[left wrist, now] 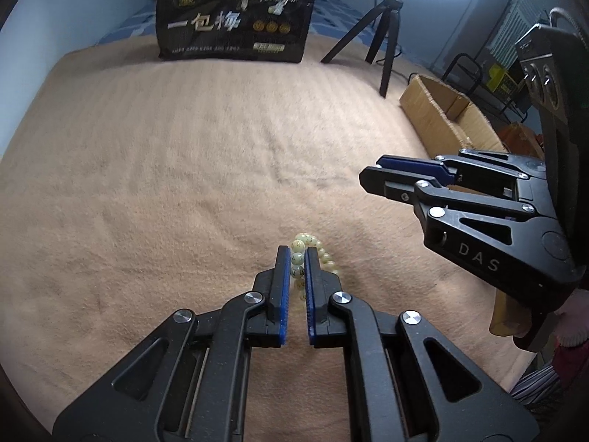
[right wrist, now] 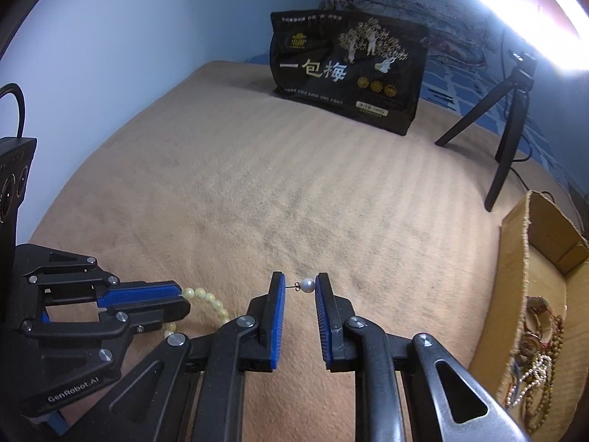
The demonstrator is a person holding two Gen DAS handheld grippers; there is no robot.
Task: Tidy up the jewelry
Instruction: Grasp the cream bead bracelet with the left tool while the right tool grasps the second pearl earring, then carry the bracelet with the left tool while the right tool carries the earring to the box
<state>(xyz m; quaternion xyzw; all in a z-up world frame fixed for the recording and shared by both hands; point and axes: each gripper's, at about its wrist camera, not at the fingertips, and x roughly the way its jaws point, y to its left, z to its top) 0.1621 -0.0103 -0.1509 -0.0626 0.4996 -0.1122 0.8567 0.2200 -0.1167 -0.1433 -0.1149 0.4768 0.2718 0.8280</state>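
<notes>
A pale yellow bead bracelet (left wrist: 307, 258) lies on the tan blanket (left wrist: 184, 169). My left gripper (left wrist: 297, 258) is shut on it, with beads between the blue pads; it also shows in the right wrist view (right wrist: 176, 300), where the bracelet (right wrist: 210, 302) trails out of it. My right gripper (right wrist: 300, 285) is shut on a pearl stud earring (right wrist: 307, 286), pinched end to end between the fingertips above the blanket. In the left wrist view the right gripper (left wrist: 371, 173) hovers to the right.
A cardboard box (right wrist: 522, 280) at the right holds several necklaces and bracelets (right wrist: 537, 364); it also shows in the left wrist view (left wrist: 441, 118). A black snack bag (left wrist: 235, 14) stands at the back. A black tripod (left wrist: 383, 37) stands at the back right.
</notes>
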